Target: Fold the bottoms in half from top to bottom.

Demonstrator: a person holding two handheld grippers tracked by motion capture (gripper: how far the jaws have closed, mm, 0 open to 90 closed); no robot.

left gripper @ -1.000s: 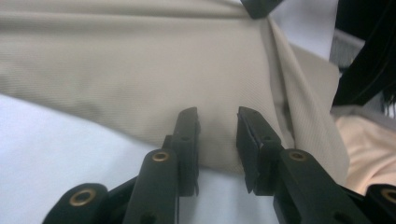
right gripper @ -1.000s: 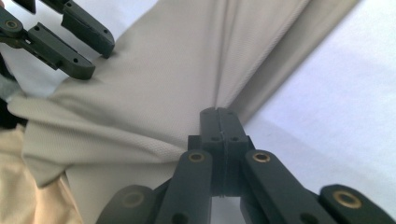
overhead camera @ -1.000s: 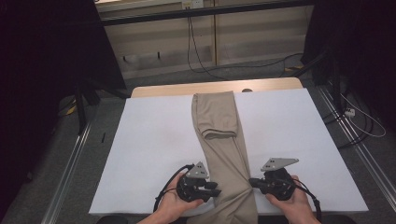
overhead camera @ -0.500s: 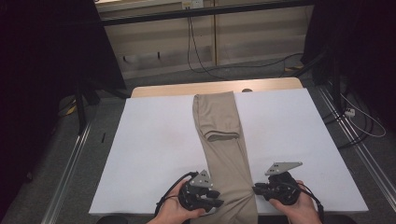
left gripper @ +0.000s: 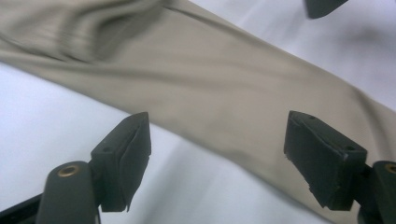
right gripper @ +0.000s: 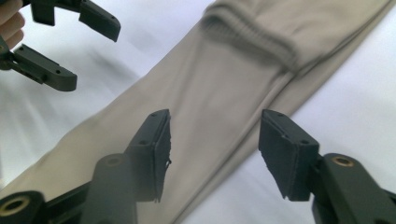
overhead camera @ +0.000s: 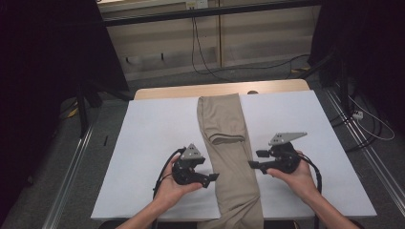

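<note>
White table (overhead camera: 157, 124): both tools, left (overhead camera: 213, 177) and right (overhead camera: 254, 159), just opened off the trousers (overhead camera: 224, 124).

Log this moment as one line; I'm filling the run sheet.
left gripper: just opened, empty | right gripper: just opened, empty | trousers: flat on white table cover, between grippers

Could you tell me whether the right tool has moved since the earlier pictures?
Yes. The right tool, its jaws just opened, has drawn rightward off the trousers over the white sheet.
</note>
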